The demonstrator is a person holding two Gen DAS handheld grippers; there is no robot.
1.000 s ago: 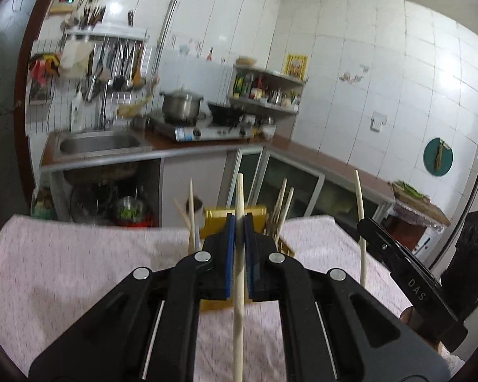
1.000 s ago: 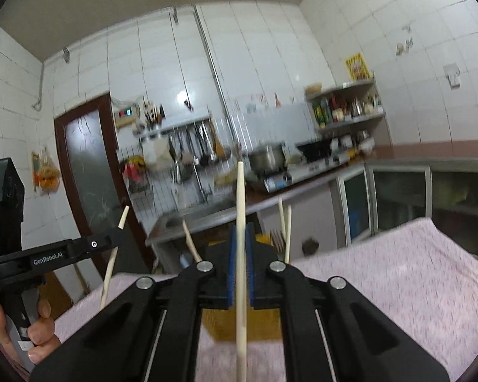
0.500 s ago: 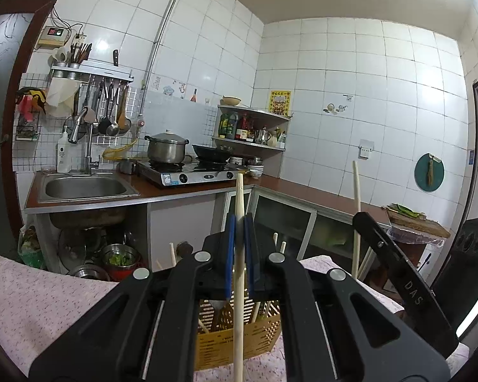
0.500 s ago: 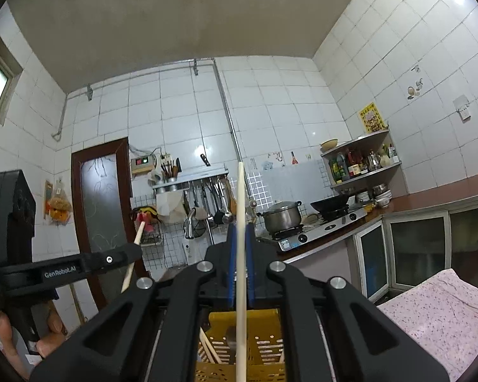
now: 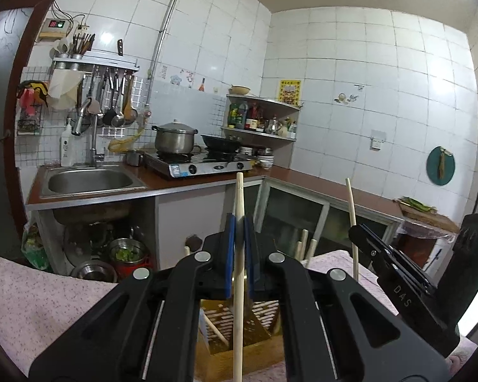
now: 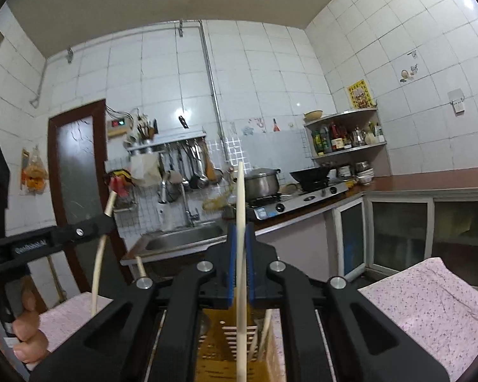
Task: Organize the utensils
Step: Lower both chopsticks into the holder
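Observation:
My left gripper (image 5: 238, 226) is shut on an upright wooden chopstick (image 5: 239, 197), held over the yellow slotted utensil holder (image 5: 258, 318) on the pink cloth. Several chopsticks (image 5: 302, 243) stand in the holder. My right gripper (image 6: 239, 234) is shut on another upright chopstick (image 6: 241, 197) above the same holder (image 6: 226, 343). The right gripper also shows at the right of the left wrist view (image 5: 355, 234), and the left gripper at the left of the right wrist view (image 6: 106, 221). The chopsticks' lower ends are hidden.
The pink patterned cloth (image 5: 32, 302) covers the table. Behind it stands a kitchen counter with a steel sink (image 5: 89, 180), a gas stove with a pot (image 5: 175, 140), and a corner shelf with bottles (image 5: 258, 121). A brown door (image 6: 73, 191) is at the left.
Both grippers have lowered again with their chopsticks after rising; the holder stays below the jaws. Both remain shut.

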